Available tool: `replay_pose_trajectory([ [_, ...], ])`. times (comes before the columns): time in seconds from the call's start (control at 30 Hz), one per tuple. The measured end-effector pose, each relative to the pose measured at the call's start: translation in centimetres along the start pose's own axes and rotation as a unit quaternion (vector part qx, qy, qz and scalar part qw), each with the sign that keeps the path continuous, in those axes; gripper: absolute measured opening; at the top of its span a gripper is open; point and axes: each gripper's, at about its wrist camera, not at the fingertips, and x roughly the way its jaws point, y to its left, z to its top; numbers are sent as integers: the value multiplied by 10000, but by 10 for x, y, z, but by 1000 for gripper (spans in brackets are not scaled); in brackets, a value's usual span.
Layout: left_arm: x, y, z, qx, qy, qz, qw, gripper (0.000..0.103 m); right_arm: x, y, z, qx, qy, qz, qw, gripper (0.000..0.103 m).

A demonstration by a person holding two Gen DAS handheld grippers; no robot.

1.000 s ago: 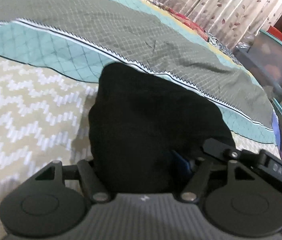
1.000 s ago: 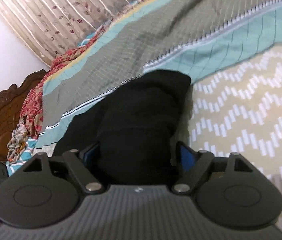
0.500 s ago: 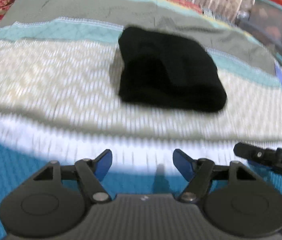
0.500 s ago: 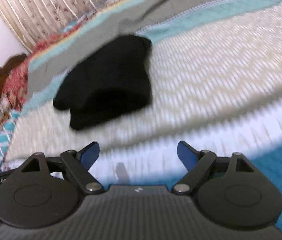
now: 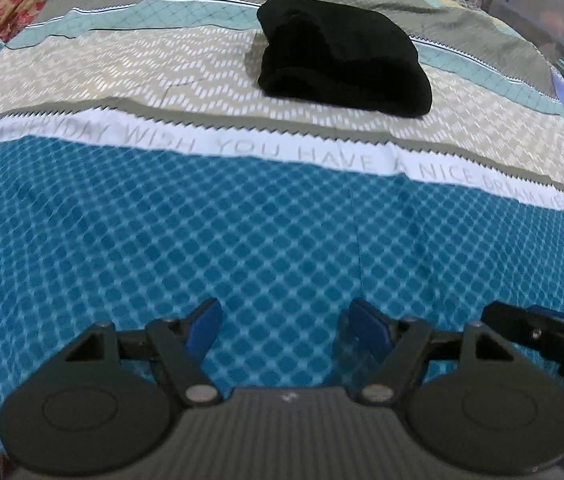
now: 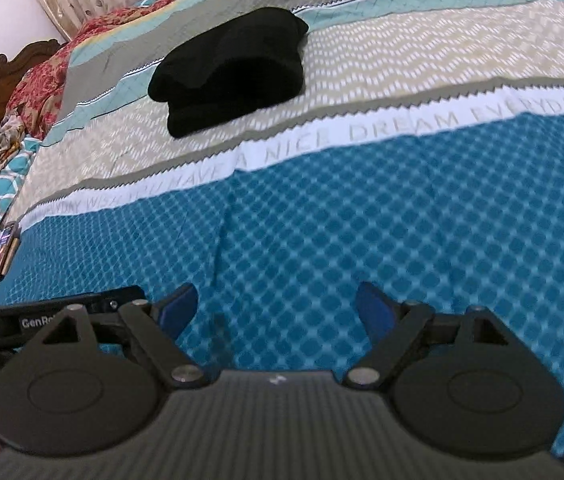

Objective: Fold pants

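Both tools have backed right away from the bed (image 5: 242, 240): a second ago each straddled the black pants (image 5: 342, 54), and now the bundle lies well ahead of me on the zigzag band of the bedspread, apart from either. That retreat suggests the folding is done (nothing trails loose that I can see). From the left side the long axis runs across my line of sight, the rolled edge facing me. My left gripper (image 5: 284, 326) hangs spread and empty; my right gripper (image 6: 278, 310) likewise, jaws wide over blue check.
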Motion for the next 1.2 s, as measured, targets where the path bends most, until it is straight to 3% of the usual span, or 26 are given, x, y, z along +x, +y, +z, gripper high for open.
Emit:
replay_pose_trajectory([
  [0.1, -4, -4, -9, 110, 33, 61, 9999, 81, 5, -3, -1, 99, 88, -63, 9999, 92],
  [0.37, -4, -8, -16, 252, 67, 129, 9996, 86, 9, -8, -3, 257, 94, -25, 9996, 96],
  [0.53, 0, -10, -16, 348, 169, 121, 9992, 103, 5, -8, -8, 217, 122, 63, 9997, 103],
  [1.2, 11, -11, -14, 532, 315, 322, 9976, 103, 5, -20, -11, 640, -4, 349, 9973, 103],
])
